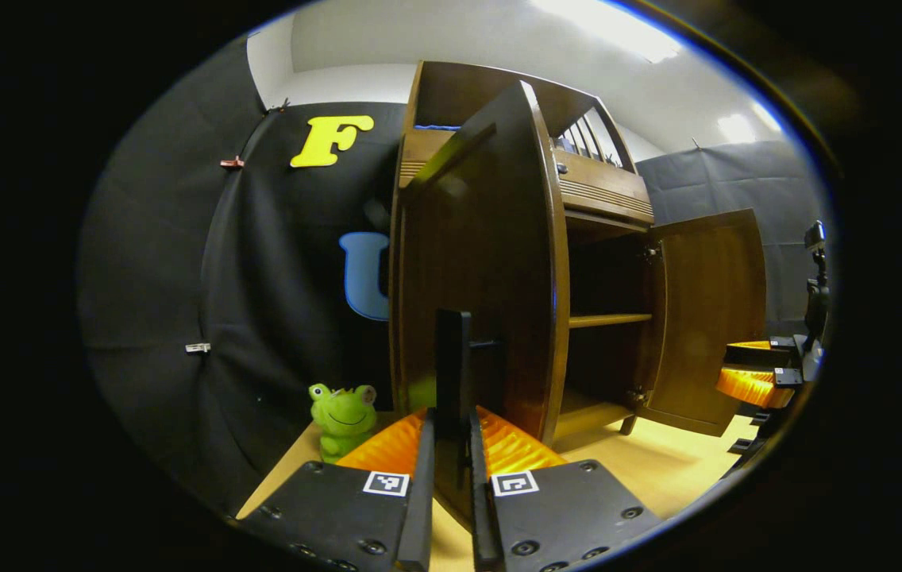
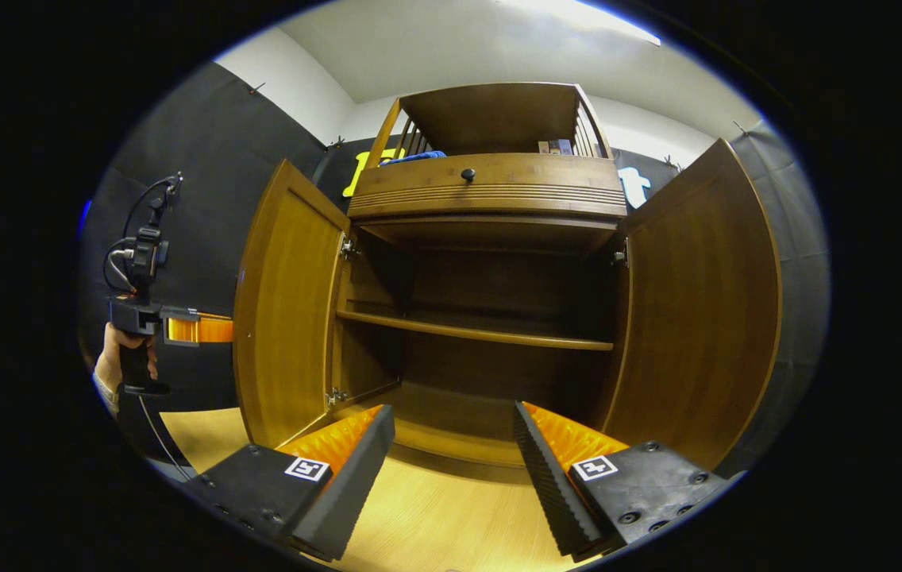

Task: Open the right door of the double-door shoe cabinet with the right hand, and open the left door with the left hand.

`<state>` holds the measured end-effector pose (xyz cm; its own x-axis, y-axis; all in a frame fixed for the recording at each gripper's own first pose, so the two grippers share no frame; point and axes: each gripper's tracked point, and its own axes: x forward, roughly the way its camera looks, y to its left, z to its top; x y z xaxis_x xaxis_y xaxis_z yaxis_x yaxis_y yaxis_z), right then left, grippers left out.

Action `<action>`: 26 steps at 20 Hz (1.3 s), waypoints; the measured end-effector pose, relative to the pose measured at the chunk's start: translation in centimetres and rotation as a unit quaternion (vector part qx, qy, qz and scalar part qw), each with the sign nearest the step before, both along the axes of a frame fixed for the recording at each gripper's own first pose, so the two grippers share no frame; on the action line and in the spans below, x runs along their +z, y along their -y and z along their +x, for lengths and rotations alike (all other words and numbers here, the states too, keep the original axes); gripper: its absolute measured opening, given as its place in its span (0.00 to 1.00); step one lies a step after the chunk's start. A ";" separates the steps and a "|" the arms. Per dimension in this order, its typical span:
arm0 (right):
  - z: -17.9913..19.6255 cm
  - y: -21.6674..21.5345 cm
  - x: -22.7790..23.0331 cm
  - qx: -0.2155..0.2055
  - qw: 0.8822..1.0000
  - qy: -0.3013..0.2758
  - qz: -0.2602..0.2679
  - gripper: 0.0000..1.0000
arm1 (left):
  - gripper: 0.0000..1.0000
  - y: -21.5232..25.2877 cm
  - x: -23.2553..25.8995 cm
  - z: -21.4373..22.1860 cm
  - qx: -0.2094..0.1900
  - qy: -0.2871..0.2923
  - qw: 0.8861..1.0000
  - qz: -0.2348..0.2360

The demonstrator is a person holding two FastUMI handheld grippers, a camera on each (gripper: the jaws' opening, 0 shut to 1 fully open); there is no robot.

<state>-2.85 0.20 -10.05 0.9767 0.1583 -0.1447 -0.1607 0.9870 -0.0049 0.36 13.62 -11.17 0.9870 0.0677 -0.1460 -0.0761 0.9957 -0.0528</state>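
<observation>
Both doors look open already, so what's left, I'd judge, is finishing the left swing and letting go clean.

Left hand-held gripper (image 1: 451,445): fingers nearly closed on the dark handle (image 1: 452,357) of the left door (image 1: 483,270), which stands edge-on straight ahead of it. Whether both pads actually press the handle I can't tell; the gap looks tight. Keep the pull along the door's arc and don't twist, or the handle may slip out. If the door is wide enough, spread the fingers first, then back straight off.

Right hand-held gripper (image 2: 451,453): wide open, holding nothing, facing the cabinet's (image 2: 491,183) open interior. The right door (image 2: 697,302) stands swung out just ahead to its right, the shelf (image 2: 475,330) dead ahead. Hold it off the door so you don't nudge it shut.

The frog toy (image 1: 342,417) sits ahead-left of the left hand-held gripper on the tabletop (image 1: 657,469), beside the cabinet. Don't swing the door or your hand into it.
</observation>
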 end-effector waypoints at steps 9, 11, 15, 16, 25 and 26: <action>0.0 -1.2 0.0 0.018 1.000 -0.002 -0.006 0.95 | 0.19 -0.3 1.8 -1.1 0.044 0.021 0.999 -0.017; -0.1 -1.3 0.1 0.024 1.000 -0.002 -0.005 0.96 | 0.19 -0.7 1.9 -2.8 0.055 0.016 0.998 -0.015; -0.3 -1.5 0.1 0.020 1.000 -0.004 -0.001 0.94 | 0.19 3.3 3.7 -4.9 0.032 0.026 0.999 -0.019; -0.4 -1.5 0.1 0.016 1.000 -0.006 0.001 0.95 | 0.19 4.8 4.3 -5.1 0.025 0.032 0.999 -0.005; -3.0 -0.7 1.9 -0.017 1.000 0.006 -0.010 0.95 | 0.76 16.9 2.9 -0.8 -0.120 0.030 0.992 0.021; -3.2 -0.6 2.1 -0.019 1.000 0.009 -0.015 0.96 | 0.86 17.1 3.1 -0.6 -0.117 0.033 0.992 0.022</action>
<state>-6.02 0.78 -7.99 0.9845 0.1171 -0.1307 -0.1228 0.9917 -0.0371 -0.24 -3.45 -8.04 0.9836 -0.1602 -0.0828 0.1603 0.9871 -0.0054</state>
